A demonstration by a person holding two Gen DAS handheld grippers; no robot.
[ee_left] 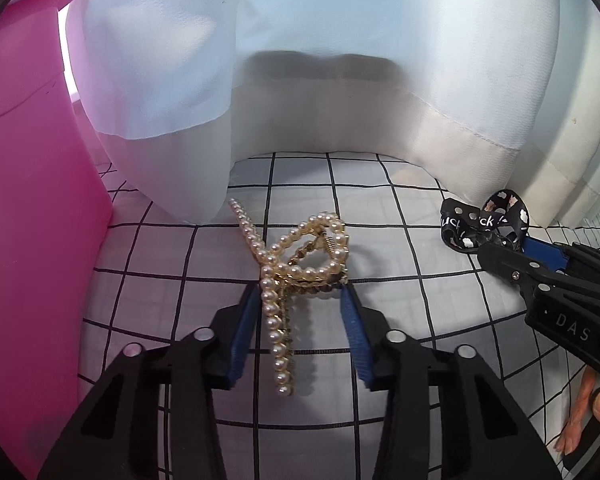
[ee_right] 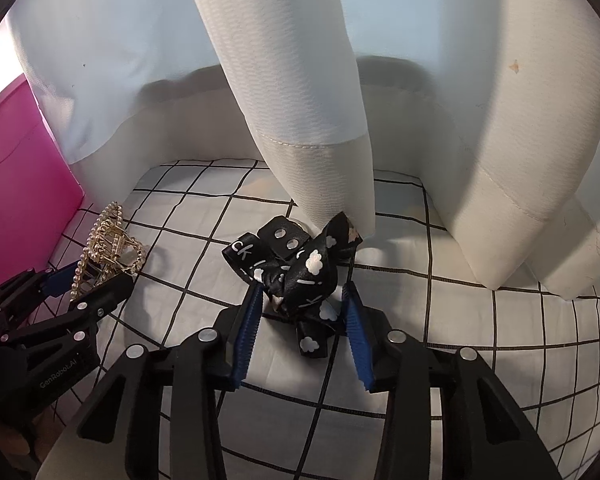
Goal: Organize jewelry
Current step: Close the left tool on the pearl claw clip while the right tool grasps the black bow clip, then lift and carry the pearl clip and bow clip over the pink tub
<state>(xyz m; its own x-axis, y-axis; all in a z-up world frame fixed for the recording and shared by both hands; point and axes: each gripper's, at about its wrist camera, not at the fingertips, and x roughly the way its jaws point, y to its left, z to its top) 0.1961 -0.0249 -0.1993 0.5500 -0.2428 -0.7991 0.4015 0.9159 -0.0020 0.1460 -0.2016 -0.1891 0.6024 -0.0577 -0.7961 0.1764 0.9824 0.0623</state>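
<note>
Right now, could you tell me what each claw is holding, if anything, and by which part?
The left claw grips the pearl hair clip at its near, lower edge. The right claw grips the black ribbon bow across its middle. Both rest on the checked cloth.

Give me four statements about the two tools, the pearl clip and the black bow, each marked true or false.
1. The left tool has the pearl hair clip between its fingers. True.
2. The right tool closes on a silver ring. False: it closes on the black ribbon bow.
3. A pink container stands left of the clip. True.
4. The cloth underneath is plain red. False: white with a black grid.
</note>
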